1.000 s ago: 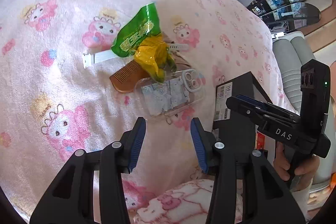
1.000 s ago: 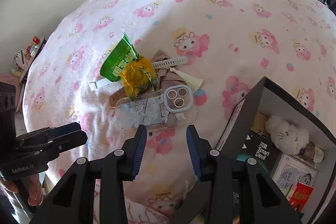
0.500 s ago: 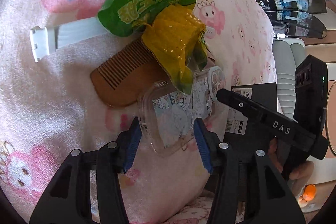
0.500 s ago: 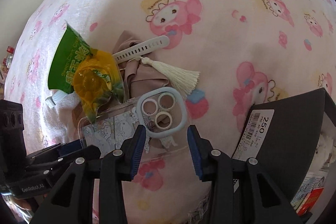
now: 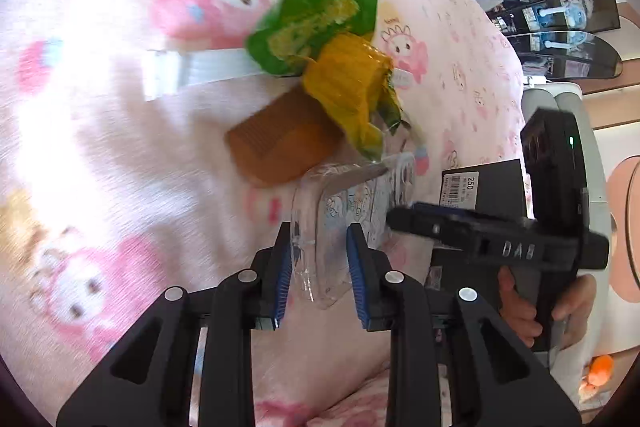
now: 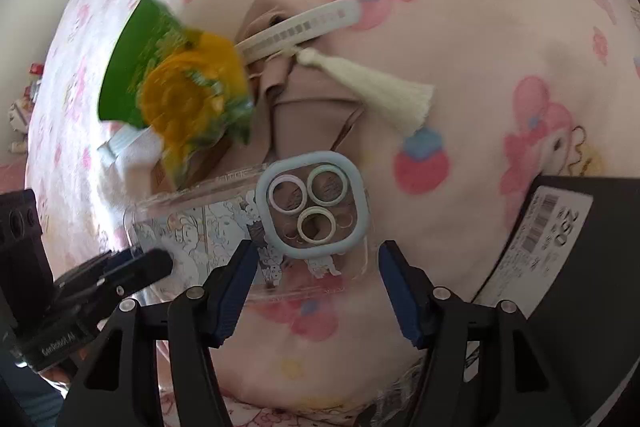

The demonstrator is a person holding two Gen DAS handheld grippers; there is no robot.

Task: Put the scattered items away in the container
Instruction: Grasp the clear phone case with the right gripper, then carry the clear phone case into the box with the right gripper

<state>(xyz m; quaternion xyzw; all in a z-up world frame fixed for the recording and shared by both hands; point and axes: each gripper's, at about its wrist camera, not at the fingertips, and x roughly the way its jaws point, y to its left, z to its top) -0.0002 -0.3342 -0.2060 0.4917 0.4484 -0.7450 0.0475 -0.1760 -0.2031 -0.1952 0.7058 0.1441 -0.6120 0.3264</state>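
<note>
A clear phone case [image 5: 344, 203] with cartoon print and a blue camera ring [image 6: 312, 203] lies on the pink blanket at the near edge of a small pile. My left gripper [image 5: 318, 267] has the case's plain end between its pads, and its jaws are closing onto it. My right gripper [image 6: 316, 267] hangs over the camera end; its jaws are opening wide and stand apart from the case. The pile also holds a green and yellow snack packet [image 5: 320, 27], a brown comb [image 5: 276, 151], a white strap [image 6: 304, 23], a cream tassel [image 6: 380, 87] and a beige cloth [image 6: 308, 123].
A black box [image 6: 580, 267] with a barcode label stands open at the right, close to the case; it also shows in the left wrist view [image 5: 492, 187]. The blanket [image 6: 500, 27] humps up around the pile. A hand [image 5: 520, 307] holds the right gripper's handle.
Both grippers have come down close to the pile. The left jaws have narrowed around the case's end. The right jaws have spread wide over the camera end.
</note>
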